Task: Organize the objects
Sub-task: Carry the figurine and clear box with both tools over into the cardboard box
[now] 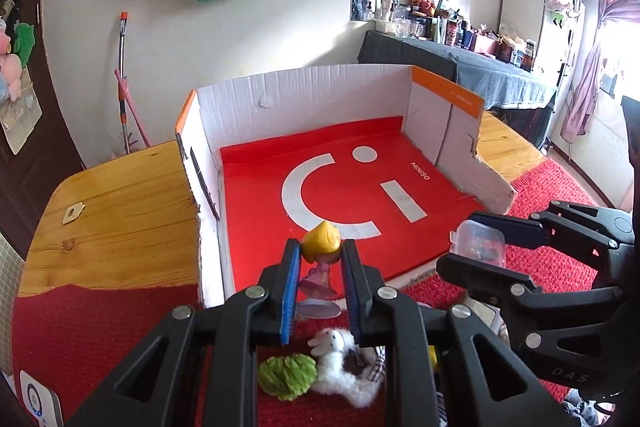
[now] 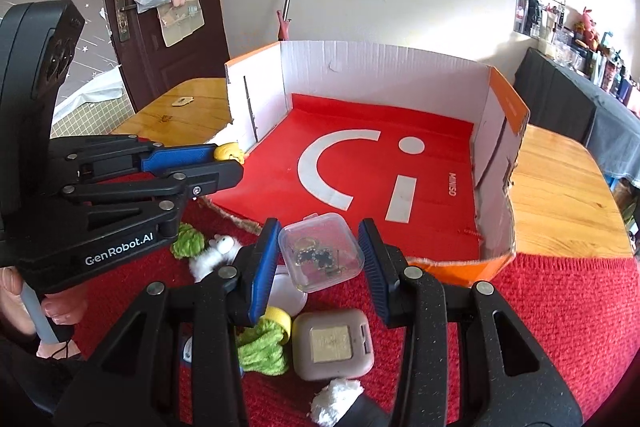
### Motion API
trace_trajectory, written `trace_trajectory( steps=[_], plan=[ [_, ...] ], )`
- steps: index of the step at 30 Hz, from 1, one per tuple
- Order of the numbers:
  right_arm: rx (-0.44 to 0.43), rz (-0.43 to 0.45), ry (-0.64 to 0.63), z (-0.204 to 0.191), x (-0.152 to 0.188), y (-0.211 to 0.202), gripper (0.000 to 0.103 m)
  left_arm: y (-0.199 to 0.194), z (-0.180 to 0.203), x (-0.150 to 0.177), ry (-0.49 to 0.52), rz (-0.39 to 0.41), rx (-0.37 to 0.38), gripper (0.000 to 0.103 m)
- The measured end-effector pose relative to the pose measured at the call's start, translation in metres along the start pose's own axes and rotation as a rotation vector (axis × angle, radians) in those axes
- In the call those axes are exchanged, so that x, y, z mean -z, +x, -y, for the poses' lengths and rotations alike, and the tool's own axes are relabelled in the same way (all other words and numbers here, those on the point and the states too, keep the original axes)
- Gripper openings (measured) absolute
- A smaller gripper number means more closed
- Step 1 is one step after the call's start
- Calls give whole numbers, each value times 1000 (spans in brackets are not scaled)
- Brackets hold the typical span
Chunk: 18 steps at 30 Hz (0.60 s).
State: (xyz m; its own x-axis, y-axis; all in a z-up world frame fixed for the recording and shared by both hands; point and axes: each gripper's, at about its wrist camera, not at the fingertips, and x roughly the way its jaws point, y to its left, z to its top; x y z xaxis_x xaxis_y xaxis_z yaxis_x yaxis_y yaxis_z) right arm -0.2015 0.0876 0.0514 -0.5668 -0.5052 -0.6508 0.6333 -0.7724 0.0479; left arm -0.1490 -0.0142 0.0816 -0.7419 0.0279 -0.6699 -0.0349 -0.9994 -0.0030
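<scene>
My left gripper (image 1: 320, 255) is shut on a small doll figurine (image 1: 320, 255) with yellow hair and a pink dress, held above the front edge of the open cardboard box (image 1: 304, 95) with its red floor. In the right wrist view the left gripper (image 2: 224, 163) shows at the left with the doll's yellow head (image 2: 229, 151). My right gripper (image 2: 320, 251) is shut on a clear plastic case (image 2: 320, 251) with dark trinkets inside, held just before the box's front. It also shows in the left wrist view (image 1: 478, 245).
On the red knitted cloth (image 2: 560, 307) lie a white plush rabbit (image 1: 340, 367), a green plush piece (image 1: 286, 377), another green plush (image 2: 264, 347), a grey square case (image 2: 332, 343) and a white round lid (image 2: 286, 291). The wooden table (image 1: 120, 195) flanks the box.
</scene>
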Motion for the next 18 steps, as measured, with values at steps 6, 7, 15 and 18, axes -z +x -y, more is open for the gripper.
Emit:
trace_trajectory(
  steps=[6,7,15,18],
  plan=[
    [8,2,-6,8,-19,9,38,13,-4,-11,-1,-10,-21,21],
    [7,-1,-4,10,-22,11,38,16,-6,-13,-4,-15,-20,21],
    [-5,-43,56,33,-47,34,38,39,-17,-28,-39,-59,-2,21],
    [16,-55,55,38,-53,45,38,49,-17,-33,-39,-86,6,21]
  ],
)
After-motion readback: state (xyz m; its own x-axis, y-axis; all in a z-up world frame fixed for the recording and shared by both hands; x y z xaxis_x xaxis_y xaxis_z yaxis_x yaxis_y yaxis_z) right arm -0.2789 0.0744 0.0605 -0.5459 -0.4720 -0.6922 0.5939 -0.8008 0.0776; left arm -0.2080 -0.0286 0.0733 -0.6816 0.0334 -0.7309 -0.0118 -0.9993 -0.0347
